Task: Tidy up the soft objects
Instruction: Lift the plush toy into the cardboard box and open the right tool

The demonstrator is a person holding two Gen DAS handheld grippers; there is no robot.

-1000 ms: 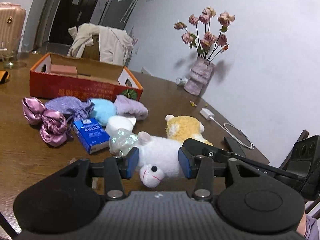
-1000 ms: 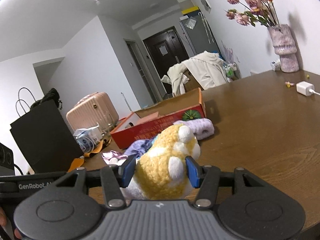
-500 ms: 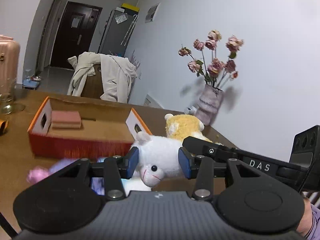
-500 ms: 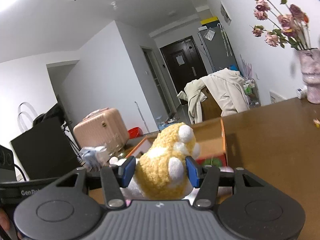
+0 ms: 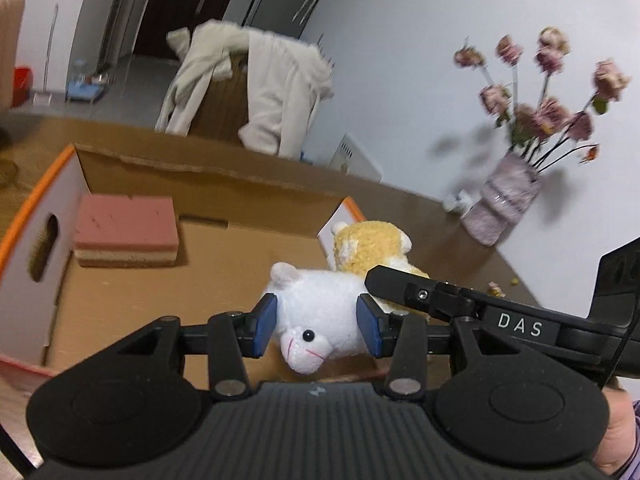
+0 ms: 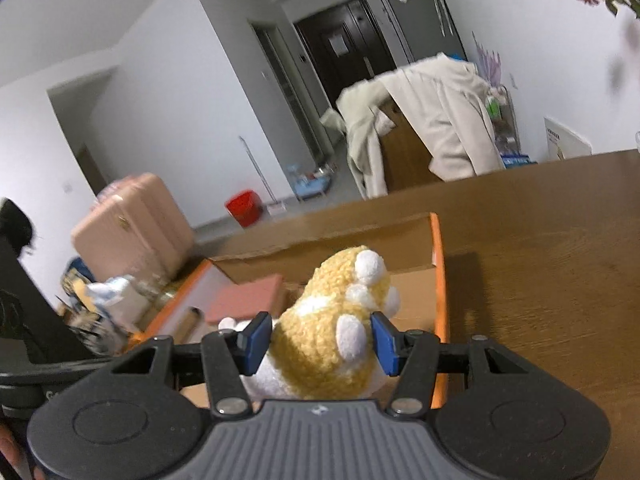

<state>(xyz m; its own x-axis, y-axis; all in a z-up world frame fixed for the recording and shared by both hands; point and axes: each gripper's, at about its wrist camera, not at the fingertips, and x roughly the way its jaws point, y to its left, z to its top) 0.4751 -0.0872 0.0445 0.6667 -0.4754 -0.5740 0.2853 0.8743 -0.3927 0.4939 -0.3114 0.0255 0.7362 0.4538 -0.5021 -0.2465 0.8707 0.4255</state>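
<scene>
Plush toys – white toy clamped in left hand-held gripper | yellow toy clamped in right hand-held gripper | both over box – floor directly below

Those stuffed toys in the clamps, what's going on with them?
A person is tidying soft things with a handheld gripper in each hand. The left gripper has its jaws shut on a white plush lamb, and the right gripper grips a yellow plush toy. Both toys hang over an open cardboard box on the wooden table. A pink sponge block already lies inside it. Neither toy has been let go yet.
</scene>
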